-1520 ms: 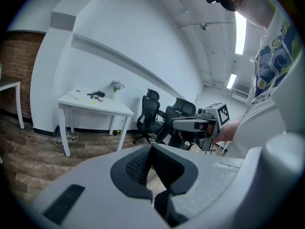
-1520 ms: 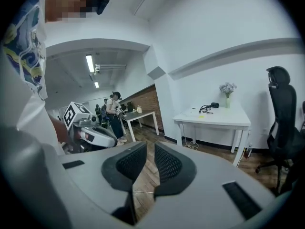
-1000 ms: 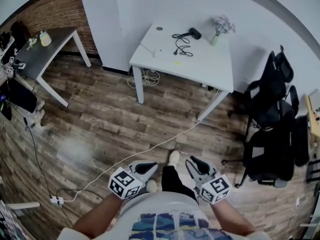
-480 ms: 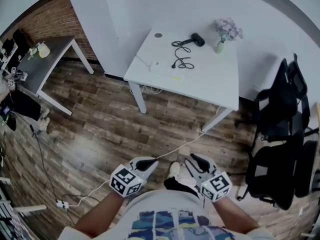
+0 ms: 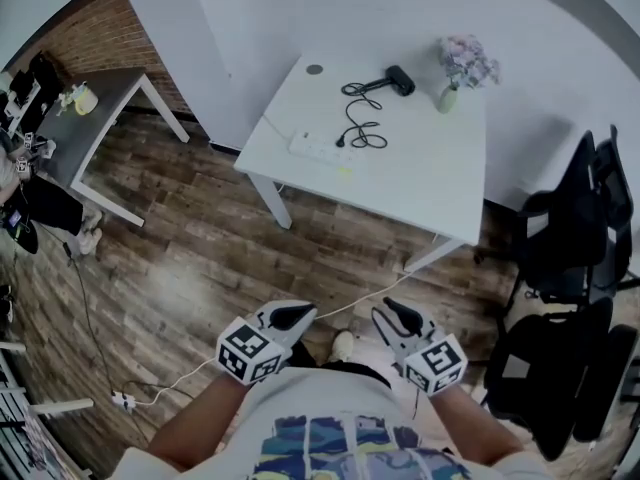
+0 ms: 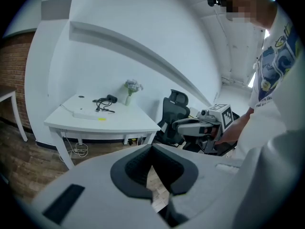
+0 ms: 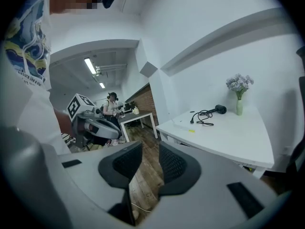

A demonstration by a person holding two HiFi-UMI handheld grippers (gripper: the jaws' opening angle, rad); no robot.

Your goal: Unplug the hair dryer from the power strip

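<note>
A black hair dryer (image 5: 400, 79) lies at the far side of a white table (image 5: 420, 183), its cord coiled (image 5: 358, 128) beside it. The cord's plug end reaches a white power strip (image 5: 315, 149); whether it sits in a socket is too small to tell. Both also show in the left gripper view, the dryer (image 6: 111, 98) and the strip (image 6: 85, 114). My left gripper (image 5: 288, 317) hangs low in front of my body, jaws together and empty. My right gripper (image 5: 394, 317) is beside it, open with a narrow gap and nothing between the pads; its jaws have just been opening. Both are far from the table.
A vase of flowers (image 5: 455, 78) stands right of the dryer. Black office chairs (image 5: 570, 268) crowd the right side. A grey desk (image 5: 100, 98) stands at the left by a brick wall. A white cable (image 5: 200, 373) runs across the wooden floor. Another person (image 7: 112, 104) stands far back.
I have walked toward the white table, which now sits larger and nearer in the head view. Both grippers stay in front of my body.
</note>
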